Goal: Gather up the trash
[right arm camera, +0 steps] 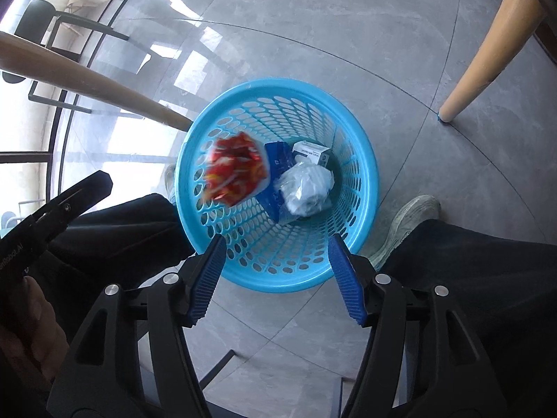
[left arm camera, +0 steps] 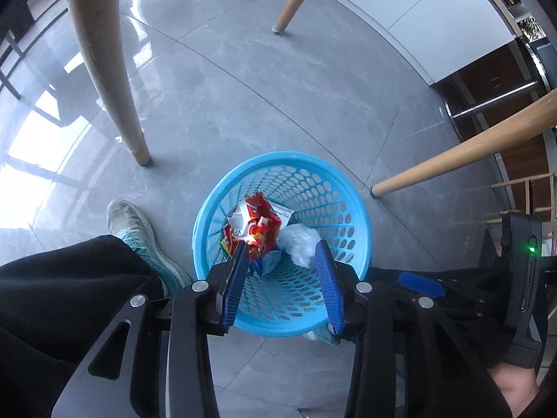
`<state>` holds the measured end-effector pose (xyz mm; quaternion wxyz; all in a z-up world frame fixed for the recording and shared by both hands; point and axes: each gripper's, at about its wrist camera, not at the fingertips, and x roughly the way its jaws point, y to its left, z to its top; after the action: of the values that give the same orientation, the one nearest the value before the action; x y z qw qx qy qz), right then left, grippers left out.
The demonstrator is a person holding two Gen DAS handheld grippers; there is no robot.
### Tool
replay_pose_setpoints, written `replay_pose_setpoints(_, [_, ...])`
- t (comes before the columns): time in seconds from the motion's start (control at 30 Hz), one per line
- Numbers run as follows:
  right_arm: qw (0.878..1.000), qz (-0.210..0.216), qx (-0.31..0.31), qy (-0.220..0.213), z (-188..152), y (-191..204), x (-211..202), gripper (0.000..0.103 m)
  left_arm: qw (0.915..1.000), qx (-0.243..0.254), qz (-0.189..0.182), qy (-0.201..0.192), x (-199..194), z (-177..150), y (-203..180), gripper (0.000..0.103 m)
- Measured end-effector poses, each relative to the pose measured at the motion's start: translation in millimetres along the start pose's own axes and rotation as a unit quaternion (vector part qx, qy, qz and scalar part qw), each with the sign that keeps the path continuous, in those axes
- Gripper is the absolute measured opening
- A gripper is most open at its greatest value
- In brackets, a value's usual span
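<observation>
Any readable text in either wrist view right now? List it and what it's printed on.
"enRobot.AI", cut off at the frame edge: on the left gripper's black body.
White box in the blue basket: printing too small to read.
Blue carton: a mark, unreadable.
Red snack wrapper: blurred.
White slip beside the wrapper: small print, unreadable.

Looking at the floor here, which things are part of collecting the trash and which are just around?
Part of the job:
- blue basket
- red wrapper
- crumpled white plastic
- small white box
- blue packet

Just around:
- wooden chair legs
- person's shoes
</observation>
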<state>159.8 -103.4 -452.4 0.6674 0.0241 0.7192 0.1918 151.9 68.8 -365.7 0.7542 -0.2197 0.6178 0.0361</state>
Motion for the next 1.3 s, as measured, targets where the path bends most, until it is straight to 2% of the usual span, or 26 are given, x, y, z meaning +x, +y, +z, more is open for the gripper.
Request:
replay_pose_setpoints(0.23, [0.999, -0.014, -0.025, -0.02, -9, 11, -17, 0.058, 1.0, -0.006, 0.004, -0.005, -10, -4, 5, 0.039])
replay_pose_setpoints(0.37, [0.998, -0.033, -0.036, -0.047, -15, 15, -35, 0.06, 0.9999, -0.006, 0.01, -0.009, -20, -9, 6, 0.04])
replay_pose_setpoints(0.5, [0.997, -0.037, -0.042, -0.057, -22, 18, -48, 0.061, 0.9995, 0.003, 0.016, -0.026, -34, -15, 3, 0.046])
replay_pose_setpoints(0.6, [0.995, -0.045, -0.057, -0.074, -30, 22, -61, 0.067, 0.9992, 0.008, 0.014, -0.037, -47, -22, 0, 0.051])
replay_pose_setpoints(0.67, [0.993, -0.049, -0.066, -0.084, -35, 25, -71, 0.067, 0.9989, 0.011, 0.015, -0.042, -55, -27, -1, 0.053])
replay_pose_setpoints(0.77, [0.993, -0.042, -0.069, -0.091, -42, 26, -85, 0.068, 0.9981, 0.014, 0.031, -0.052, -66, -36, -2, 0.053])
replay_pose_setpoints(0.93, [0.99, -0.033, -0.077, -0.113, -59, 27, -112, 0.075, 0.9959, 0.009, 0.046, -0.078, -93, -44, 2, 0.061])
replay_pose_setpoints(1.1, [0.985, -0.03, -0.098, -0.142, -84, 31, -143, 0.081, 0.995, 0.01, 0.032, -0.095, -117, -59, 5, 0.068])
replay_pose_setpoints(1.3, [0.982, -0.024, -0.098, -0.158, -105, 24, -166, 0.084, 0.9922, 0.028, 0.039, -0.115, -136, -74, 3, 0.074])
